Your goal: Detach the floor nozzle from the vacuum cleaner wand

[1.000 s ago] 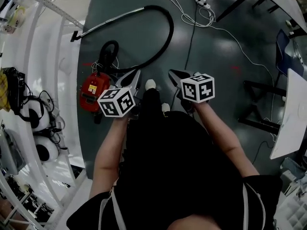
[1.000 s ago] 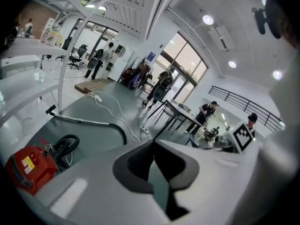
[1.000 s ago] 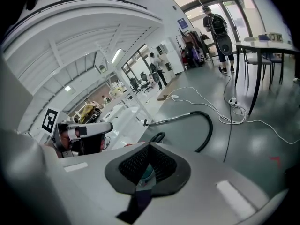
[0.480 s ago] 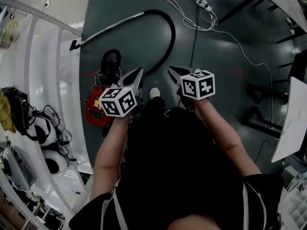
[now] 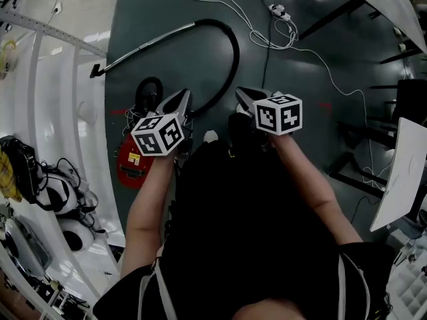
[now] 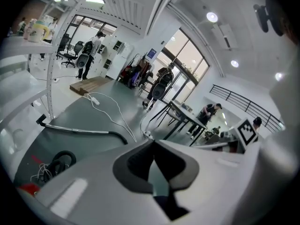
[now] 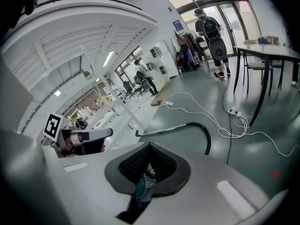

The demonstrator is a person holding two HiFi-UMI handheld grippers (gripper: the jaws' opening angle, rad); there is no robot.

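— Both tongs have come forward with the walker since a second ago, and the red vacuum cleaner (image 5: pixel 127 171) has slid from ahead of the left forearm (image 5: pixel 143 199) to beside it. Where's the nozzle now?

— Far left. The floor nozzle (image 5: pixel 95 70) is the small dark piece at the left end of the wand (image 5: pixel 147 45), right where the dark floor meets the white floor.

— And the wand's line?

— Long axis runs from that near-left end up to the far right, then the black hose (image 5: pixel 237 49) curls back near, toward the red body.

— Which tongs are closer?

— The left tongs (image 5: pixel 181 99), I'd judge; the nozzle lies ahead and to their left, well apart. Their jaws are together, nothing between them.

— The right tongs (image 5: pixel 243 93)?

— They point at the hose's curve, further from the nozzle, jaws likewise together and empty.

— So the next move?

— Probably more ground to cover forward and left: left tongs to the nozzle, right tongs to steady the wand along its length. Both must open first.
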